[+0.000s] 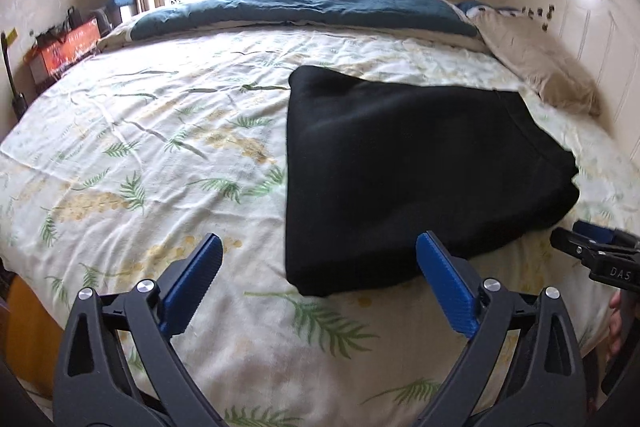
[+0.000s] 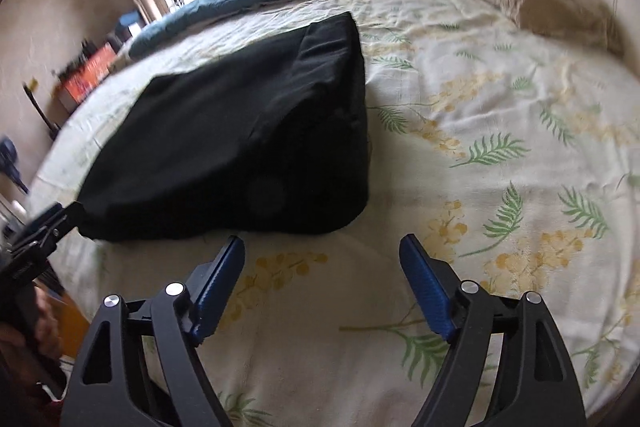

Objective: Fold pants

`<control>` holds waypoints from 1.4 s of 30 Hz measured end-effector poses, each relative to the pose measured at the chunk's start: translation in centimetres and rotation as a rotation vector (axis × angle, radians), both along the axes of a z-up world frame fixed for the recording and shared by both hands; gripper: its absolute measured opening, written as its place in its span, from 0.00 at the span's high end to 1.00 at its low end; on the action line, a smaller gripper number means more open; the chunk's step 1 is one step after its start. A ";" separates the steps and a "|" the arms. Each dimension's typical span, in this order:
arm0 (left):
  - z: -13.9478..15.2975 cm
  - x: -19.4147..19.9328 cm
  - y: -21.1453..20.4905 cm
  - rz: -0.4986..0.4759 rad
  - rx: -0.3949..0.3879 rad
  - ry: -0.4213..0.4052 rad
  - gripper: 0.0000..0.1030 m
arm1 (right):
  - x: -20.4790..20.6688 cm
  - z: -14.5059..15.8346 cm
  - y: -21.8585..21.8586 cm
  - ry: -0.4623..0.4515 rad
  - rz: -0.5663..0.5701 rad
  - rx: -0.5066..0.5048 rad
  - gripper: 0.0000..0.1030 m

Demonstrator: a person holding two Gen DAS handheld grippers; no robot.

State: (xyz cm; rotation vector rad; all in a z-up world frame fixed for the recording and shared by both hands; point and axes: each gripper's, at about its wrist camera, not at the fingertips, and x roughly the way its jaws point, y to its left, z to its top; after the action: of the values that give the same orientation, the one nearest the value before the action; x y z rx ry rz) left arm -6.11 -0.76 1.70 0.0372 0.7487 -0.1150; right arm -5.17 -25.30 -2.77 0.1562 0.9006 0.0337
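Black pants (image 1: 412,167) lie folded in a compact stack on the floral bed sheet (image 1: 160,147). Left tool (image 1: 320,259) is spread wide, holding nothing. Right tool (image 2: 322,259) is likewise spread, clear of the fabric.

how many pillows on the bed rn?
1 clearly: a beige fabric pillow by the cream headboard, beyond the folded black pants. A patterned blue-and-white bit behind it may be a second pillow; too hidden to tell.
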 end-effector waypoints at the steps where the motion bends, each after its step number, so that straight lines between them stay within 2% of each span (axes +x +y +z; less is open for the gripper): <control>1: 0.0 -0.2 -0.3 0.001 0.008 0.002 0.05 | 0.0 -0.1 0.2 -0.007 0.001 -0.004 0.24; 11: -0.6 -0.6 -1.9 -0.002 -0.015 0.073 0.05 | -0.7 0.3 1.4 -0.041 0.005 -0.001 0.23; 21: -0.4 -0.6 -1.8 0.029 -0.011 0.053 0.05 | -1.0 0.3 1.5 -0.041 0.003 0.002 0.23; 27: -0.6 -0.2 -1.9 0.030 0.009 0.077 0.05 | -1.0 0.2 1.8 -0.036 0.010 0.002 0.23; 35: -0.3 -0.4 -1.6 0.029 -0.020 0.055 0.05 | -1.0 -0.2 1.9 -0.022 0.013 0.003 0.23; 42: -0.3 -0.2 -1.8 0.039 0.026 0.048 0.05 | -1.0 -0.2 1.9 -0.021 0.013 0.003 0.23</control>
State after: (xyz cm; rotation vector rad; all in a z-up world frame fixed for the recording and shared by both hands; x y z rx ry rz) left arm -6.31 -2.56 1.35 0.0444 0.7986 -0.0697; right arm -6.21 -23.40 -2.97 0.1528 0.8807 0.0490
